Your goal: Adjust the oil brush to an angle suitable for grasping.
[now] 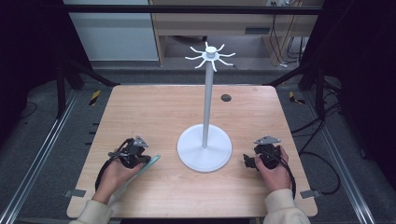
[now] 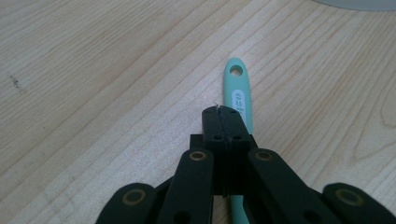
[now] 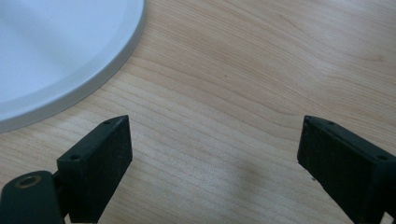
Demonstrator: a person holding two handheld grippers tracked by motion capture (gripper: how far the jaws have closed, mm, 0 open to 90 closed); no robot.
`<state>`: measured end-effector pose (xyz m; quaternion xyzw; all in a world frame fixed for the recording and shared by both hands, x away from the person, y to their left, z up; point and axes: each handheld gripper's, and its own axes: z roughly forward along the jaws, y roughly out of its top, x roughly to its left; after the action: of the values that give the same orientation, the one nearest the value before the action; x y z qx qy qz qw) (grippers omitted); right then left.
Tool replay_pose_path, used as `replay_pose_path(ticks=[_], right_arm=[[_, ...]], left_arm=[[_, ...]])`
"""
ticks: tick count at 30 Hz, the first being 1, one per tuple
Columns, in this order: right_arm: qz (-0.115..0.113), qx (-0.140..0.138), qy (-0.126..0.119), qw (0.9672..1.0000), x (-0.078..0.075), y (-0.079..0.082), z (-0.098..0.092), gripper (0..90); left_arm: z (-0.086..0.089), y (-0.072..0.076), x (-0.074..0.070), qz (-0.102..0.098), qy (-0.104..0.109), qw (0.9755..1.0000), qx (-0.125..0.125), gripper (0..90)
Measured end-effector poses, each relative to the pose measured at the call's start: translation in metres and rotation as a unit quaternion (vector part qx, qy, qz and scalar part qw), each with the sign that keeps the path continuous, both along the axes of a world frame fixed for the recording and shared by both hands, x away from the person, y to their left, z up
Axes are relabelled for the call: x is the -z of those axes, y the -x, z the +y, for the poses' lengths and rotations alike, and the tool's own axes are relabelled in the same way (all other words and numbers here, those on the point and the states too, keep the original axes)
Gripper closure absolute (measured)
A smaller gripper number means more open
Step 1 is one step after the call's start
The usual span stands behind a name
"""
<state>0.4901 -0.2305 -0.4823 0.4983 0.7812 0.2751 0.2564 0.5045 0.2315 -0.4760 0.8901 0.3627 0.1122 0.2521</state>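
On the table (image 1: 154, 100), near left, the left gripper (image 2: 223, 113) had its jaws pressed together above a mint-green utensil handle (image 2: 238, 93), which ran beneath and just right of them. The white hook stand (image 1: 204, 140) stood centre. At the right, the right gripper (image 3: 212, 149) had its jaws spread over bare wood.

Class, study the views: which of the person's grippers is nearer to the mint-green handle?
Left. The left gripper is at the mint-green handle, jaws closed on it. The right gripper sits across the white stand base, jaws open.
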Motion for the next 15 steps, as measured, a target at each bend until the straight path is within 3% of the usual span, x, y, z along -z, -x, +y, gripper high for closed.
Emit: replay_pose_path(ticks=[6,15], right_arm=[[0.002,-0.001,0.002,1.0,0.001,0.0,0.001,10.5],[0.007,-0.002,0.004,1.0,0.001,0.0,0.0,10.5]], left_arm=[[0.0,0.001,0.0,0.005,0.001,1.0,0.008,90.0],[-0.017,0.019,-0.001,0.012,-0.011,0.9988,0.047,90.0]])
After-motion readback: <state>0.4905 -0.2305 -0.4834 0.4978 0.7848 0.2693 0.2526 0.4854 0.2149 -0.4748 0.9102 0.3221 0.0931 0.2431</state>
